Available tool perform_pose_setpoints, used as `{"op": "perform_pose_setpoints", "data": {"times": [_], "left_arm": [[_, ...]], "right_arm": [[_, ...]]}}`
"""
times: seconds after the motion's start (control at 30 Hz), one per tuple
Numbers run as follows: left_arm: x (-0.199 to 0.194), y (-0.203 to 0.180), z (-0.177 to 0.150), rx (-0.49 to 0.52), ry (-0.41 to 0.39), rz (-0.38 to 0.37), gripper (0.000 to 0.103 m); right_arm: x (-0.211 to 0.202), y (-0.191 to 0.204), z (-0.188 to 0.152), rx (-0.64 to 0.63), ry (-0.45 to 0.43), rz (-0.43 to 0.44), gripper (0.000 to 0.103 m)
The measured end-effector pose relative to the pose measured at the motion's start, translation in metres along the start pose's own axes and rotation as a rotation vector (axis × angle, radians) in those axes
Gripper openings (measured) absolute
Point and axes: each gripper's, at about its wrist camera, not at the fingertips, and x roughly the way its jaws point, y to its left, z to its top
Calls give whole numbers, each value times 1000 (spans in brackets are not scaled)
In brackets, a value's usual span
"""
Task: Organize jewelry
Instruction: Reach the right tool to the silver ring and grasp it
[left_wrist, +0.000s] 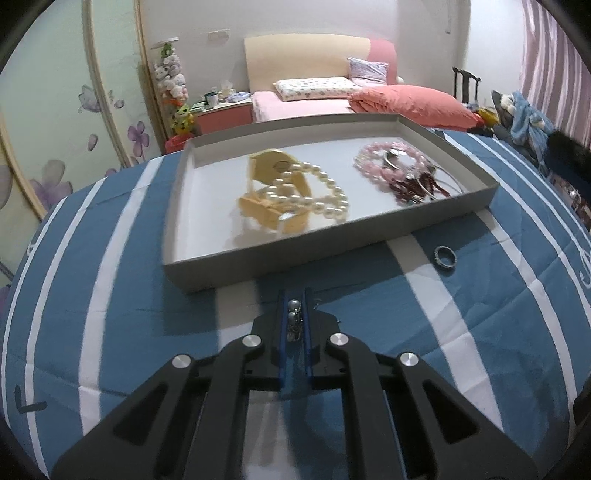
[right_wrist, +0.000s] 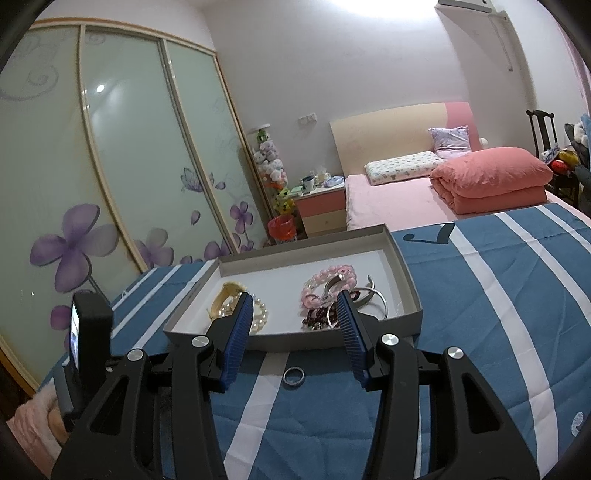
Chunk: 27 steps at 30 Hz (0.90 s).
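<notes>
Left claw (left_wrist: 295, 295) is clamped tight on a small piece of grey-pearl jewelry (left_wrist: 294, 314), beads and a bit of fine chain pinched between the blue pads, held low over the blue-and-white striped cloth (left_wrist: 129, 314) just short of the near wall of the grey tray (left_wrist: 295, 254). What kind of piece it is, the left wrist view is too blurred to tell.

Inside the tray, left of centre, a white pearl necklace (left_wrist: 325, 195) lies draped over a cream watch (left_wrist: 273, 184). On the right side sits a pink bead bracelet (left_wrist: 373, 162) with a silver bangle (left_wrist: 443, 177) and a dark red beaded piece (left_wrist: 421, 188) tangled against it, pressed close to the tray's right and near walls. The tray's left part is bare white floor, and so is the strip along its far wall.

Outside the tray, a silver ring (left_wrist: 444, 257) rests alone on the cloth, just off the tray's near right corner and apart from it. In the right wrist view that ring (right_wrist: 293, 376) lies on the cloth between the two fingers of the right claw (right_wrist: 295, 306), whose jaws stand wide apart, holding nothing. The tray's near wall (right_wrist: 295, 341) runs across just beyond the ring.

Striped cloth stretches wide to the right of the tray and in front of it. On the left, the cloth's edge falls away toward the wardrobe with purple flower doors (right_wrist: 110, 184). Beyond the tray's far wall stands a pink bed (right_wrist: 406, 195) with a folded coral duvet (right_wrist: 491, 177).
</notes>
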Motion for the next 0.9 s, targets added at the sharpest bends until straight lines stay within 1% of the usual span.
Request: {"op": "perform_pose_setpoints", "data": {"times": [0.13, 0.23, 0.27, 0.33, 0.43, 0.53, 0.63, 0.83, 0.9], "left_arm": [[-15, 27, 1, -72, -28, -3, 8], [-32, 45, 5, -120, -74, -14, 8], [-38, 50, 6, -129, -94, -17, 8], [-49, 54, 9, -143, -123, -23, 8], [-61, 57, 12, -155, -158, -34, 8], [-67, 56, 14, -157, -172, -41, 8], [-68, 54, 13, -155, -174, -46, 8], [-65, 52, 11, -154, -170, -52, 8], [-65, 52, 11, -154, -169, -53, 8]], "right_arm": [[9, 4, -5, -36, 69, 4, 48], [23, 7, -10, -52, 142, 5, 48], [28, 9, -12, -59, 167, 6, 46], [37, 12, -17, -77, 210, 6, 42], [56, 20, -27, -118, 299, -8, 40], [70, 28, -33, -157, 357, -37, 38], [77, 29, -37, -177, 384, -60, 38], [90, 28, -40, -190, 440, -87, 33], [90, 28, -40, -194, 444, -94, 30]]}}
